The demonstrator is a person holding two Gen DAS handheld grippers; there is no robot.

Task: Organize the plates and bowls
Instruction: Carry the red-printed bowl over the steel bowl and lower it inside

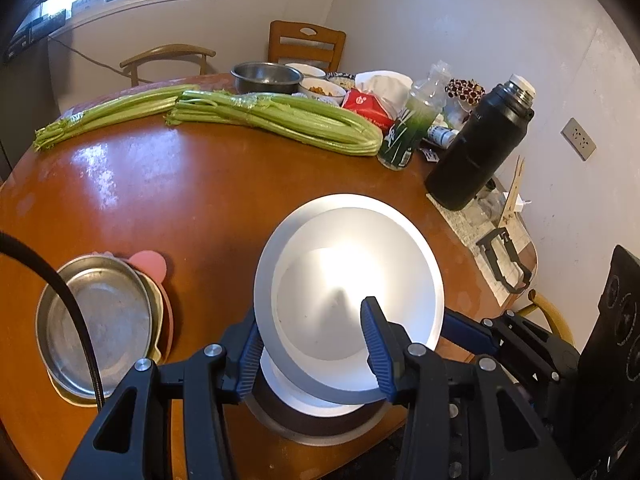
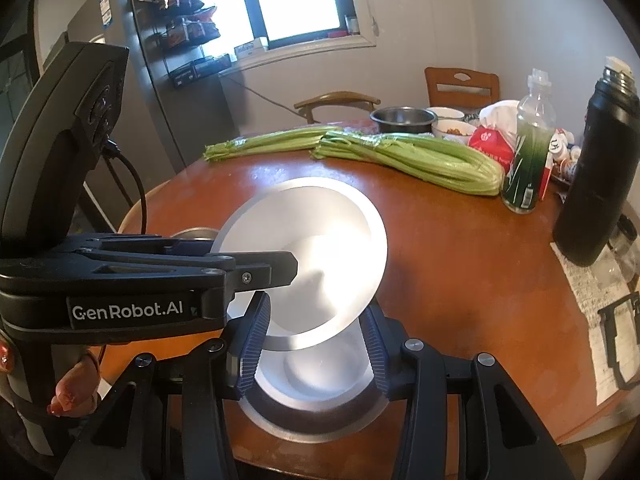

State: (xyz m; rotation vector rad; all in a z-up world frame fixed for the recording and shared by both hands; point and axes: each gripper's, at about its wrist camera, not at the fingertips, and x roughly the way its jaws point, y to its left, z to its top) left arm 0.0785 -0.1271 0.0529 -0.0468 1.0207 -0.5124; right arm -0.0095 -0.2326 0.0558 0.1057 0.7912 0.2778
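In the lower centre of the left wrist view, the left hand-held gripper [image 1: 316,354] has its blue pads about halfway closed across the near rim of a tilted white bowl [image 1: 352,280], one pad outside the wall and one inside; it seems to be holding that bowl. The bowl leans with its open mouth toward the camera and its far rim raised. Directly beneath it, at the counter [image 1: 160,184] edge, sits a second white bowl [image 1: 308,402] nested in a dark-rimmed dish.

The right wrist view shows what the left cannot: the right hand-held gripper [image 2: 316,354] stands open around that lower bowl [image 2: 316,376], pads either side of it, and whether they touch cannot be told. The tilted bowl [image 2: 308,256] hangs just above, with the left hand-held gripper reaching in from the frame's left.

So the move turns on lowering the tilted bowl straight down into the one below; the left hand-held gripper carries it.

Farther left in the left wrist view a metal plate [image 1: 96,320] lies on a pink dish [image 1: 154,268]; only that view shows them clearly. Beyond lie celery [image 1: 280,118] and a black flask [image 1: 480,148].
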